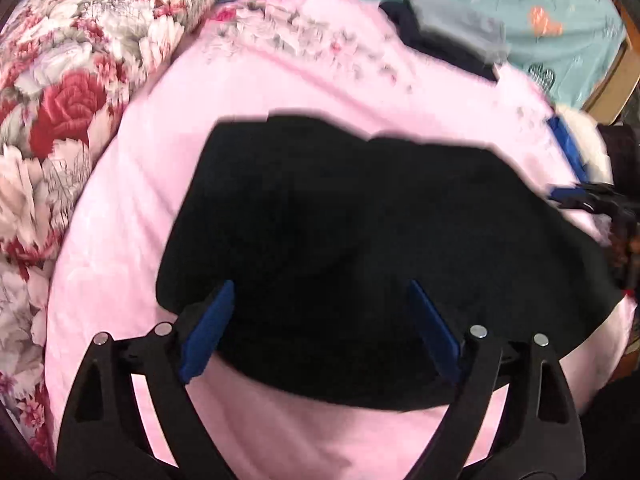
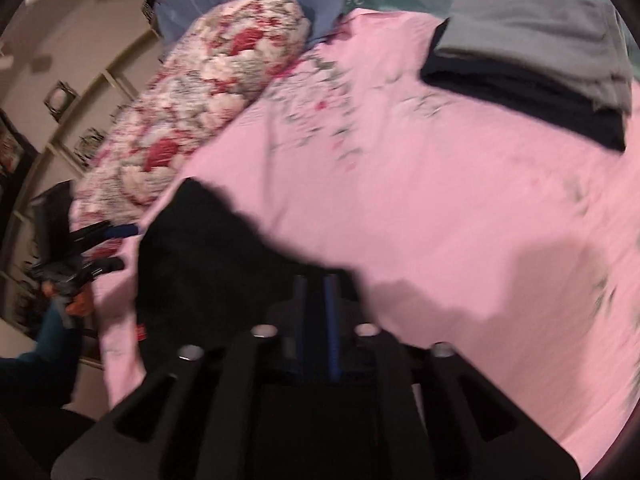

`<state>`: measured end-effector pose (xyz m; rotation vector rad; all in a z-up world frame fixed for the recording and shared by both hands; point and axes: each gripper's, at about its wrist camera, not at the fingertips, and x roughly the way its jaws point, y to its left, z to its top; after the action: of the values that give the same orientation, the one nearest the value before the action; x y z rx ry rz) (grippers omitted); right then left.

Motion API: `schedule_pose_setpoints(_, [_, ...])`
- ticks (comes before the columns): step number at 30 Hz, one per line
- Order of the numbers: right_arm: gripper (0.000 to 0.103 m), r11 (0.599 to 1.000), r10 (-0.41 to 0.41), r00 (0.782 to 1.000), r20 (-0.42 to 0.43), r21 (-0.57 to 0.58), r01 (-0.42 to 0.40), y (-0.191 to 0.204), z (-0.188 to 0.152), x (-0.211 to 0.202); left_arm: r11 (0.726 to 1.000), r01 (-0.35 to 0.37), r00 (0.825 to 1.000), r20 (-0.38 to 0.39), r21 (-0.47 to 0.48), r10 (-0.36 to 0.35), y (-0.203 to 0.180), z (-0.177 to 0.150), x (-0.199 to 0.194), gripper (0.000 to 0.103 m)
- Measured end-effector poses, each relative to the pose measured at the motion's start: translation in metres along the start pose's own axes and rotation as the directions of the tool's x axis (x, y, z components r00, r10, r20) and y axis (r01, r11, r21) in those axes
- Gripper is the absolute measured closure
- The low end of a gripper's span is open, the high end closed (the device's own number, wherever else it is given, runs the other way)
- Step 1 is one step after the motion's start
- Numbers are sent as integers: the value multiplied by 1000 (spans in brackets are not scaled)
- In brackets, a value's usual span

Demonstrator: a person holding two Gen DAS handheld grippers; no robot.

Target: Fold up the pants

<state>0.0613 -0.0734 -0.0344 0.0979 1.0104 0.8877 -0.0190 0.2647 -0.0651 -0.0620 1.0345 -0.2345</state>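
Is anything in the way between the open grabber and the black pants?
Nothing visible. The left gripper hangs open right over the black pants on the pink sheet, its fingers apart. The right gripper is shut on the pants' edge.

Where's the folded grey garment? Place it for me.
The grey garment lies at the upper right of the right wrist view, stacked on a dark folded garment at the far edge of the pink sheet, beyond the black pants.

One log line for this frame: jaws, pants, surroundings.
left gripper: open above black pants | right gripper: shut on pants | pants on pink sheet | folded clothes stack behind
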Motion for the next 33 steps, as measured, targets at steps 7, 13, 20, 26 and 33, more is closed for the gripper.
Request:
schedule_pose_setpoints(7, [72,961,-173,978,-113,198,193,-10,-125,-61,998,53,994,93,16,-54,-26,-6,-45,15])
schedule_pose_setpoints(13, [40,759,-443,854,273,621,195,-21,-243,-259,958,225,970,56,181,-238,-122,-5,-36,10])
schedule_pose_setpoints(20, [34,464,-600,733,321,886,-9,-20,-401,-328,933,132,988,-120,336,-96,-177,-34,19,10])
schedule_pose_setpoints(26, [34,436,-553,773,310,898,-48,-40,-408,-312,954,161,986,-91,252,-143,-161,-28,-3,10])
schedule_pose_setpoints(33, [34,384,-515,854,74,911,152,-67,-375,-297,962,199,978,-101,186,-183,-146,-22,1,10])
